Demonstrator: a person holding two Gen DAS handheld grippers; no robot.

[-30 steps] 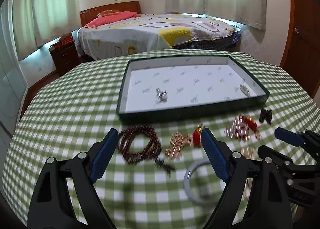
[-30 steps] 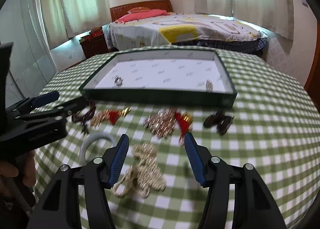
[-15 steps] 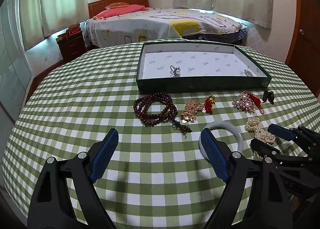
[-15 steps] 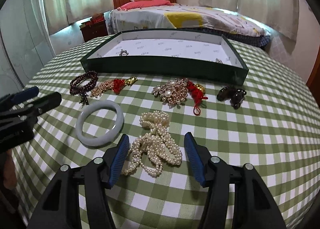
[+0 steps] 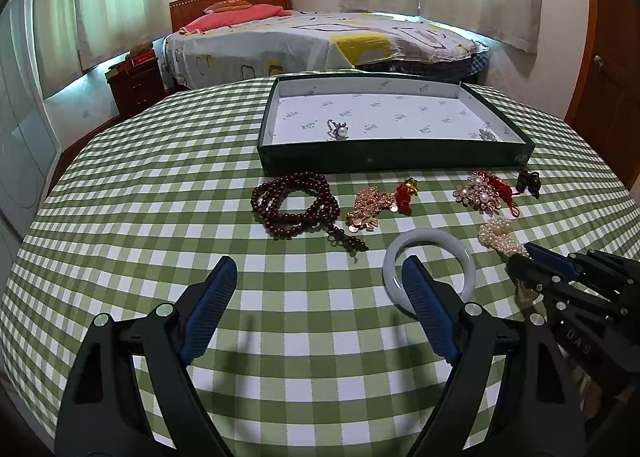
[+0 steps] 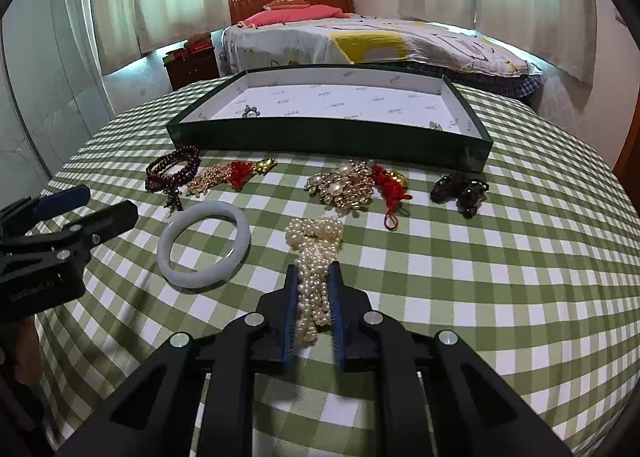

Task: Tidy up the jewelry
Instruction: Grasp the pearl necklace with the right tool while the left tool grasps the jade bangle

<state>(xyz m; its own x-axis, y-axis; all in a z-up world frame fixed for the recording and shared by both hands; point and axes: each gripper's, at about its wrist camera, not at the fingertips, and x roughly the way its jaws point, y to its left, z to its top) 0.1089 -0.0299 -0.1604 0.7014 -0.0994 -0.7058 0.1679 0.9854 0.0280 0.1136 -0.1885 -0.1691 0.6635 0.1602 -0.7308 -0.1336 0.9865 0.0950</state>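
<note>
Closing right gripper [image 6: 314, 293]: pads pinch the pearl strand [image 6: 316, 253] lying on the table.
Left gripper [image 5: 316, 309]: open, empty, white bangle [image 5: 430, 269] just beside.

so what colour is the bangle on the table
Pale, milky white-green bangle; it shows best in the right wrist view.

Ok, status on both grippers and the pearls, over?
Right gripper closing on the pearl strand, pads against it, still on the tablecloth. Left gripper open, empty, by the jade bangle. Path to tray clear.
</note>
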